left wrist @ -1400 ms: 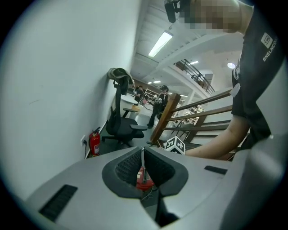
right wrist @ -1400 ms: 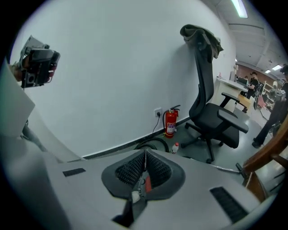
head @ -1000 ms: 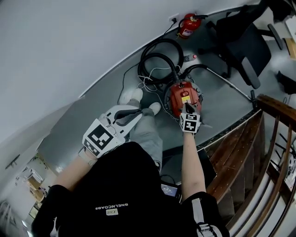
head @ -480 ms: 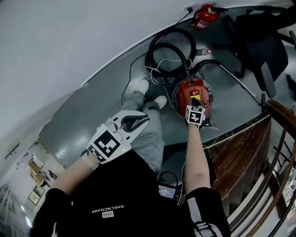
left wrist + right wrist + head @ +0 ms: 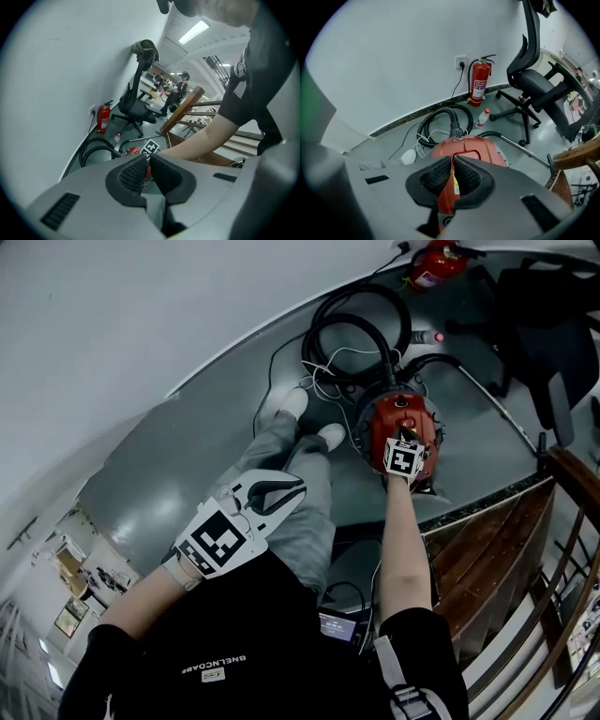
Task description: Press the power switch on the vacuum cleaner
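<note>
On a grey landing beside a white wall, the left gripper [image 5: 292, 486] hangs at the person's side above one trouser leg, its jaws closed together on nothing, well apart from the machine. Just past the person's white shoes [image 5: 309, 418] a loose white cable [image 5: 323, 371] lies on the floor. Beyond them a black hose [image 5: 361, 324] lies coiled against the wall and runs into the round red vacuum cleaner [image 5: 380, 427], which stands on the floor near the head of the stairs. The right gripper [image 5: 403, 435], on an outstretched arm, points down at the top of the vacuum cleaner with its jaws clenched tip to tip and empty. In the right gripper view they cover the red lid, so the switch cannot be made out. A red fire extinguisher [image 5: 436, 263] stands by the wall. A black office chair [image 5: 553, 324] stands to the right of it, above a wooden stair railing [image 5: 572, 474].
</note>
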Motion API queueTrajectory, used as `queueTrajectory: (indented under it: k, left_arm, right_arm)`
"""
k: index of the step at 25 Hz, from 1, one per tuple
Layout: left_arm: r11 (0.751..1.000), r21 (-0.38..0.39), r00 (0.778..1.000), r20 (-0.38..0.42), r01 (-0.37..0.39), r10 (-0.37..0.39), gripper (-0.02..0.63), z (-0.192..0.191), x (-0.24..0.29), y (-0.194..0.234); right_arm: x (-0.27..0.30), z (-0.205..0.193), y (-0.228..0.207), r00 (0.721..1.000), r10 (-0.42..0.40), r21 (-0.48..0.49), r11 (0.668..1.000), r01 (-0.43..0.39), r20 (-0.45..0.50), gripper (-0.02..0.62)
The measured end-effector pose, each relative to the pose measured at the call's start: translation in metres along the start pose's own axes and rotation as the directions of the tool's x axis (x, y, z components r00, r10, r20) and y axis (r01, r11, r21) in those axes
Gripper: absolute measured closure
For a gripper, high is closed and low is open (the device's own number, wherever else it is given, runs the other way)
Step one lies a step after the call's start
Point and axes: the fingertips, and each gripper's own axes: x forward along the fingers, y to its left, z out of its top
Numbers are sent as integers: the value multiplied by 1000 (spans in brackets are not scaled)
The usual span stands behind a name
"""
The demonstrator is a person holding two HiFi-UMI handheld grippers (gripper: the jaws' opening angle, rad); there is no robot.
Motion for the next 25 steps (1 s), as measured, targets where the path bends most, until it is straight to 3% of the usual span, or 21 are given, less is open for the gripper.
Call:
queueTrajectory:
  k: [9, 25]
  left_arm:
    - [999, -32, 1000, -4, -1, 1, 591, -12, -1, 2]
    - [998, -68, 1000, 21, -3, 4, 591, -17, 0, 0]
  right_arm:
    - [20, -10, -11, 997, -33, 90, 995, 39, -73, 568]
    - [27, -14, -3, 993, -28, 24, 999, 31, -116, 568]
